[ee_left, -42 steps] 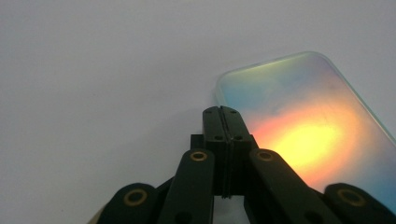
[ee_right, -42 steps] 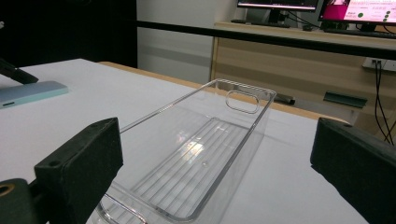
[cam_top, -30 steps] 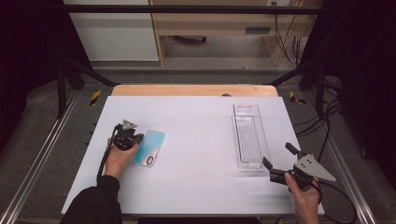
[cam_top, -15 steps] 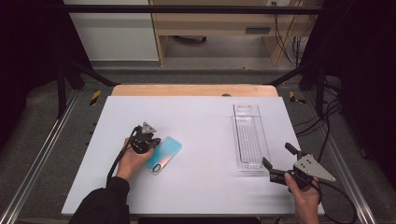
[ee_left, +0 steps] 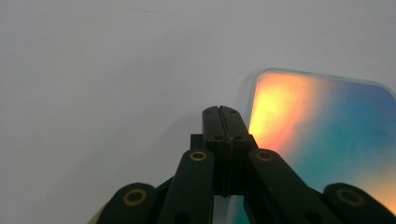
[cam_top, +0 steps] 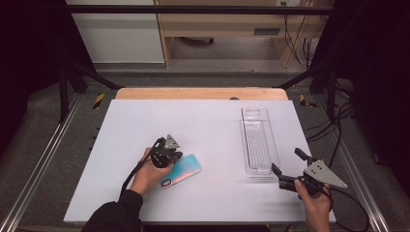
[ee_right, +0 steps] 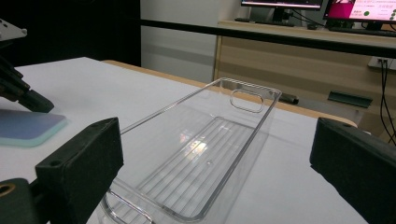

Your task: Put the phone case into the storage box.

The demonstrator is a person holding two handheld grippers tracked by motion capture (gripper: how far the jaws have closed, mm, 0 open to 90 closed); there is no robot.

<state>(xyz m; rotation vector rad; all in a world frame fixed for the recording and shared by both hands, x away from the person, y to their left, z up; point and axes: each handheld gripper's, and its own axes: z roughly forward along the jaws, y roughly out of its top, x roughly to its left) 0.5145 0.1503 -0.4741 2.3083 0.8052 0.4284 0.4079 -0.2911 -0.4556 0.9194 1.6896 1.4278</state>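
Note:
A teal-to-orange phone case [cam_top: 183, 169] lies flat on the white table [cam_top: 208, 125], left of centre. My left gripper [cam_top: 175, 157] is shut, its closed tips resting against the case's upper left edge; in the left gripper view the jaws [ee_left: 223, 113] meet with nothing between them, the case [ee_left: 322, 135] just to their right. My right gripper [cam_top: 287, 162] is held open near the front right, just short of the near end of a clear plastic tray [cam_top: 256, 140]. From the right gripper view [ee_right: 217, 156], the empty tray [ee_right: 210, 140] stretches away ahead.
The tray lies lengthwise on the table's right half. A wooden cabinet [cam_top: 227, 29] and cables [cam_top: 309, 53] stand beyond the far edge. Metal rails [cam_top: 43, 154] run along both sides of the table. The case [ee_right: 28, 126] and the left gripper [ee_right: 18, 88] appear at the left of the right gripper view.
My left hand has slid to the right across the table, and the phone case has moved with it and turned. The right gripper has stayed where it was.

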